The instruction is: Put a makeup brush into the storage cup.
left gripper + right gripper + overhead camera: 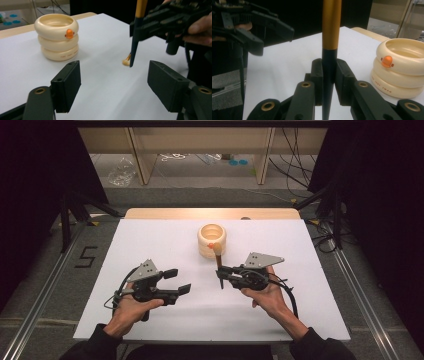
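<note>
A slim black-and-orange brush (329, 50) is clamped upright in the right gripper (223, 272), near the cream stacked-ring holder (212, 240) on the white desk (150, 240). The left gripper (179, 281) is spread wide, empty. Cream bristles (126, 62) are revealed in its view.

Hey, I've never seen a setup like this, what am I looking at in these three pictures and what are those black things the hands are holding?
A person sits at a white table holding a hand-operated two-jaw gripper in each hand. The high view looks down from above the person. The other two pictures come from small cameras riding on each gripper, looking along its black jaws.

On the table stands a cream holder shaped like three stacked rings, with a small orange duck bill on its side.

The right gripper is clamped on a brush with a gold and dark handle, held upright. In the left gripper view its bristle tip appears to touch the table.

The left gripper is open with nothing between its jaws.
</note>
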Demonstrator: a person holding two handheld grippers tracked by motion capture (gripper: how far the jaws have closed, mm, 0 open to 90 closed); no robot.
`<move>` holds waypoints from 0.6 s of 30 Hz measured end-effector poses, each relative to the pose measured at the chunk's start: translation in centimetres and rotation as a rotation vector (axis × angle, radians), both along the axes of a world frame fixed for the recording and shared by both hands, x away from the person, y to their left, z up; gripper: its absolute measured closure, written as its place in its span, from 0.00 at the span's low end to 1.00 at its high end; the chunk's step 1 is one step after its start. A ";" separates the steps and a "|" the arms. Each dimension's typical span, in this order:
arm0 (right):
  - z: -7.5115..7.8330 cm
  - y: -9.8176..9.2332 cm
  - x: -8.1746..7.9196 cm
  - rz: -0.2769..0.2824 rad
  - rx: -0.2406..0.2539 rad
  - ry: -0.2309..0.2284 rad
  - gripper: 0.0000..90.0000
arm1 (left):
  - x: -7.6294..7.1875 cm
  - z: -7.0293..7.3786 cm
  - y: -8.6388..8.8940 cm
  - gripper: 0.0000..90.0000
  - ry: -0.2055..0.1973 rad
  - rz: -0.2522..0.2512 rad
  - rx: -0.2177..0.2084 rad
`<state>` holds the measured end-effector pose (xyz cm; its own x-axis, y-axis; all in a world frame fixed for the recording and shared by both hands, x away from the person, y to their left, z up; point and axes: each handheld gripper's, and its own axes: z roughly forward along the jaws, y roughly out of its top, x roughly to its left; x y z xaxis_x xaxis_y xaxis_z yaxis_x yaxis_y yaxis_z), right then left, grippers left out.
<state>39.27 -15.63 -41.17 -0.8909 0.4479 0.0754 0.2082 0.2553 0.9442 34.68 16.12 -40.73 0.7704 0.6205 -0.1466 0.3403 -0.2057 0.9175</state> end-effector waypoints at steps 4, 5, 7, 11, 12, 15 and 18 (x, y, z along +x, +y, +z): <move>0.4 -0.2 0.4 -0.012 0.013 -0.006 0.87 | -0.7 -1.0 0.4 0.28 -0.008 0.011 0.042; 0.5 -0.1 0.5 -0.012 0.029 -0.009 0.87 | -1.0 -1.3 0.5 0.28 -0.012 0.022 0.050; 0.7 -0.2 0.8 -0.018 0.027 -0.003 0.87 | -1.4 -2.0 0.7 0.28 -0.028 0.033 0.064; 1.1 -0.3 1.4 -0.030 0.039 -0.009 0.87 | -2.2 -2.9 1.0 0.26 -0.030 0.052 0.109; 1.3 -0.3 1.5 -0.034 0.039 -0.010 0.87 | -2.3 -3.0 1.2 0.26 -0.036 0.054 0.117; 1.7 -0.4 1.8 -0.037 0.042 -0.002 0.87 | -2.5 -3.2 1.9 0.25 -0.048 0.066 0.136; 2.1 -0.5 2.3 -0.051 0.043 -0.012 0.87 | -2.7 -3.6 2.4 0.25 -0.037 0.088 0.139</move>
<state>41.58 -16.18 -39.08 -0.8679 0.4894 0.0854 0.2089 0.2036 0.9565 31.99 18.50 -44.33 0.7158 0.6978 -0.0272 0.3289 -0.3025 0.8946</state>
